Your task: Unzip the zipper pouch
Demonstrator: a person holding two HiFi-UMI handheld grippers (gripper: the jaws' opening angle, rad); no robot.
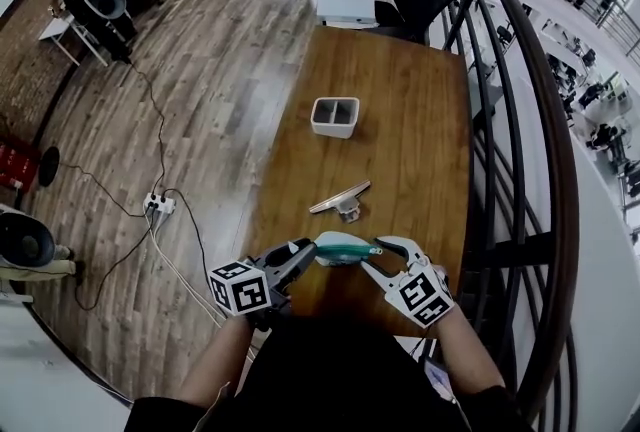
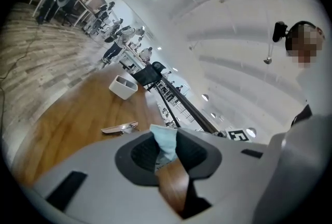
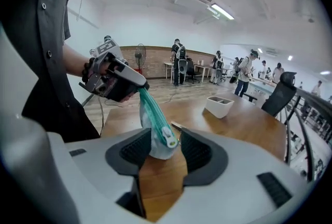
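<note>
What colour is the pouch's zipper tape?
Teal-green zipper tape, best in the right gripper view.

Dark button-front shirt [image 3: 49,36], sleeves cut short above the forearms: the operator's dress at the counter. The left claw [image 1: 312,256] and right claw [image 1: 386,248] have matching pale grey shells and black ribbed pads [image 2: 141,155]. Each bears a marker cube [image 1: 240,287] printed with black-and-white squares.

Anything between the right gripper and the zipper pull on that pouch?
Nothing visible. The zipper pull already sits between the right gripper's parted jaws, which don't look clamped on it. The left gripper pinches the other end of the pouch, holding it up in the air.
</note>
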